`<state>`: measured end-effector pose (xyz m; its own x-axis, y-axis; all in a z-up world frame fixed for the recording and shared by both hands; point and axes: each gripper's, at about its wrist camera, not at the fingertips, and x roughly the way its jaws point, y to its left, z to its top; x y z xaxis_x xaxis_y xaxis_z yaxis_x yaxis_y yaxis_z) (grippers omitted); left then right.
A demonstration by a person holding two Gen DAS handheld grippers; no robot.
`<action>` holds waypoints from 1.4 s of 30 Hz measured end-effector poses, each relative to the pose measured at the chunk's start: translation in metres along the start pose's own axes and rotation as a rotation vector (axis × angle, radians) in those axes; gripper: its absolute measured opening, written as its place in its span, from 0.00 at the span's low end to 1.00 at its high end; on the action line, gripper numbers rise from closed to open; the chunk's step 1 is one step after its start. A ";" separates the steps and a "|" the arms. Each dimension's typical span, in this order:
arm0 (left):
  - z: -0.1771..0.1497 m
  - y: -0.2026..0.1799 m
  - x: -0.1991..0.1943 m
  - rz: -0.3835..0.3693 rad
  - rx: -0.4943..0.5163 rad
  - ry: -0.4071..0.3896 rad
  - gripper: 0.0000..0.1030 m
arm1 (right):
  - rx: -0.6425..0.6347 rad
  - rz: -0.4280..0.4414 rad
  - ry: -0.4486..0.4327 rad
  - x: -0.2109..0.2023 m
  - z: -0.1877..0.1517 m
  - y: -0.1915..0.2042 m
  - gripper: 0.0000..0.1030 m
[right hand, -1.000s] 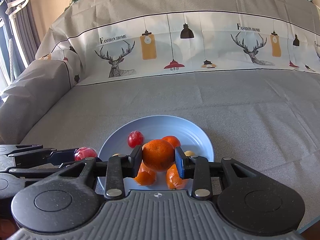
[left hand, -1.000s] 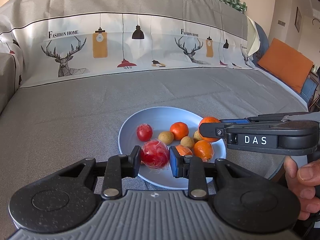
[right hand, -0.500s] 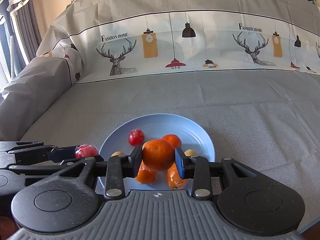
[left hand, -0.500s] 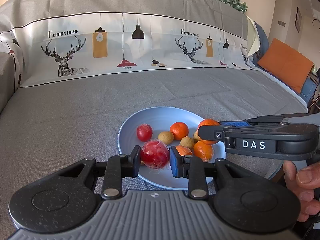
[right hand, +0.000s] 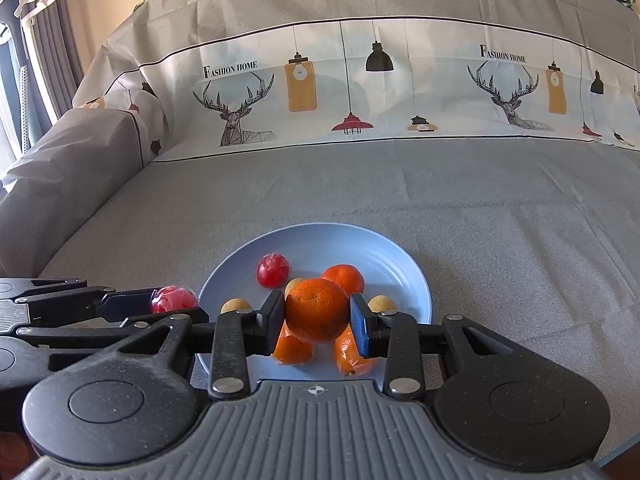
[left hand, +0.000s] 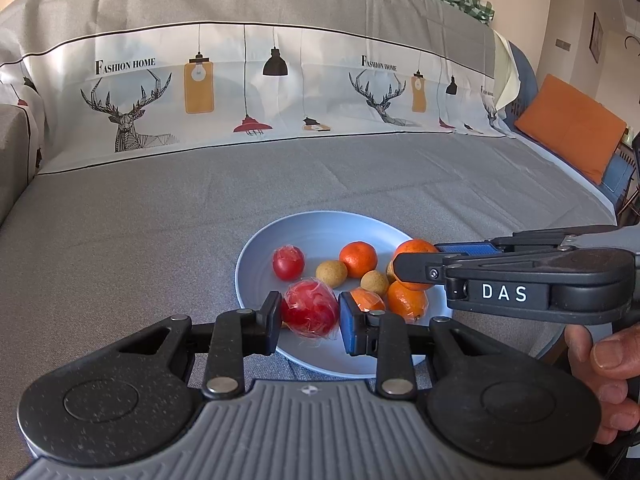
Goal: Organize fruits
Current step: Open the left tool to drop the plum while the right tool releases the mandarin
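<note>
A light blue plate [left hand: 320,228] [right hand: 404,264] lies on the grey sofa seat. It holds a small wrapped red fruit [left hand: 288,262] [right hand: 273,270], a mandarin [left hand: 358,259] [right hand: 343,278], small tan fruits [left hand: 331,273] [right hand: 382,303] and wrapped oranges [left hand: 407,301] [right hand: 292,348]. My left gripper [left hand: 309,316] is shut on a wrapped red fruit [left hand: 309,313] [right hand: 173,299] over the plate's near left rim. My right gripper [right hand: 317,314] is shut on an orange [right hand: 317,310] [left hand: 412,250] just above the plate's near side.
The printed sofa back [left hand: 248,92] rises behind the seat. A grey armrest [right hand: 68,160] stands at the left and an orange cushion [left hand: 572,128] at the far right. A hand [left hand: 608,368] holds the right gripper's handle.
Both grippers have crept slightly towards the plate with their fruits still held. The plate's contents have not moved.
</note>
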<state>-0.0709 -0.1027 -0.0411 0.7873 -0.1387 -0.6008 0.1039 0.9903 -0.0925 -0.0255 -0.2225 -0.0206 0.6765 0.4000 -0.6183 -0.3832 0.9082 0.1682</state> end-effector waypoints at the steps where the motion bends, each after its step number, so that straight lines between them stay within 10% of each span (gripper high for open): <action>1: 0.000 0.000 0.000 0.000 -0.001 0.000 0.32 | -0.001 0.000 0.001 0.000 0.000 0.000 0.35; 22: 0.001 0.000 0.001 -0.001 -0.007 0.006 0.41 | -0.007 -0.006 0.019 0.002 -0.001 0.002 0.37; 31: 0.003 0.003 -0.004 0.014 -0.011 -0.009 0.57 | 0.003 -0.032 0.014 0.001 -0.002 -0.002 0.59; 36: 0.002 0.007 -0.012 0.042 -0.017 -0.034 0.81 | 0.011 -0.063 0.003 -0.003 -0.003 -0.007 0.77; 42: 0.001 0.004 -0.029 0.108 -0.013 -0.075 0.84 | 0.037 -0.120 -0.036 -0.018 -0.003 -0.012 0.98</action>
<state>-0.0924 -0.0950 -0.0232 0.8367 -0.0296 -0.5468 0.0087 0.9991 -0.0407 -0.0351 -0.2406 -0.0137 0.7384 0.2915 -0.6081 -0.2751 0.9535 0.1230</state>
